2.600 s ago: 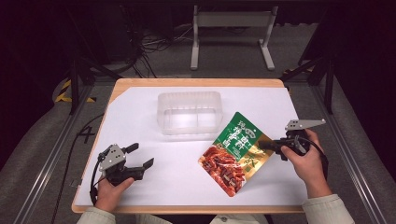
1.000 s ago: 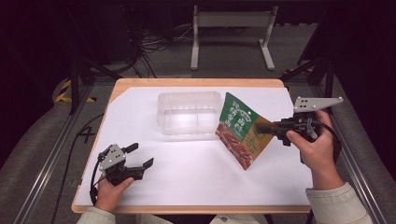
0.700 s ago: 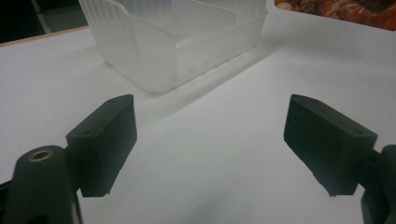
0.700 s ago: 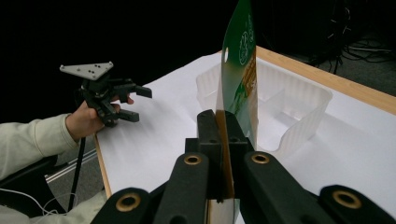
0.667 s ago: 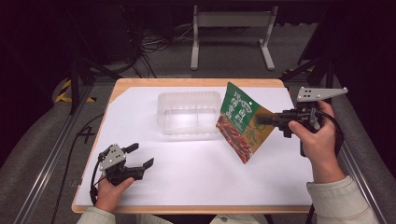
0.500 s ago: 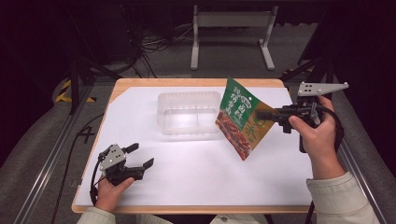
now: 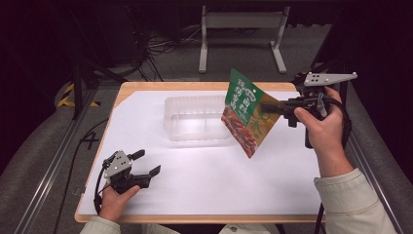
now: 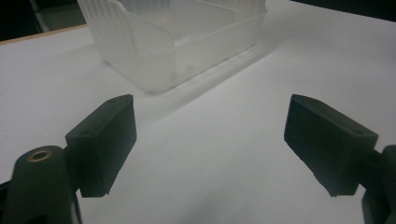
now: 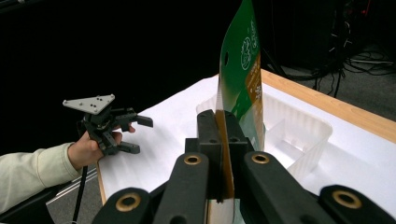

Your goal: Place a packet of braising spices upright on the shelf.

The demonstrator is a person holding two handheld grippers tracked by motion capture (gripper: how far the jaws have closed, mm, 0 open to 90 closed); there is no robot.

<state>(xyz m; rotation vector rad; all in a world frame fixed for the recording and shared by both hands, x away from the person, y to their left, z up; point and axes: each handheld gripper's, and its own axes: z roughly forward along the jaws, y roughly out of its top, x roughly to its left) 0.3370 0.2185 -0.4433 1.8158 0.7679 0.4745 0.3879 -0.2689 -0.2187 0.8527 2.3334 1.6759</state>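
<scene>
Right gripper [image 7: 267, 108]: clamped on the corner of a snack pouch [image 7: 247, 113], jaws pinched flat against the foil, seen edge-on between the black jaws in the right gripper view [image 9: 219, 154]. Held up off the table, above the white sheet [image 7: 204, 165], by the right hand [image 7: 319, 124] at the table's right side. Pouch hanging tilted — green top with printing uppermost, orange and red lower part pointing down toward the sheet, clear of it. Lower tip of the pouch just right of the clear plastic tray [image 7: 195, 119], not touching it as far as can be told.

Tray resting on the white sheet toward the far middle of the table, with a divider inside; in the right gripper view [image 9: 299, 130] behind the pouch.

Left gripper [image 7: 146, 163]: jaws wide apart, nothing between them — bare white sheet in the gap in the left gripper view [image 8: 210, 140], tray [image 8: 177, 42] beyond. Resting low at the near left corner of the table in the left hand [image 7: 114, 200], well apart from tray and pouch.

Wooden table edge [image 7: 195, 86] showing around the sheet.
</scene>
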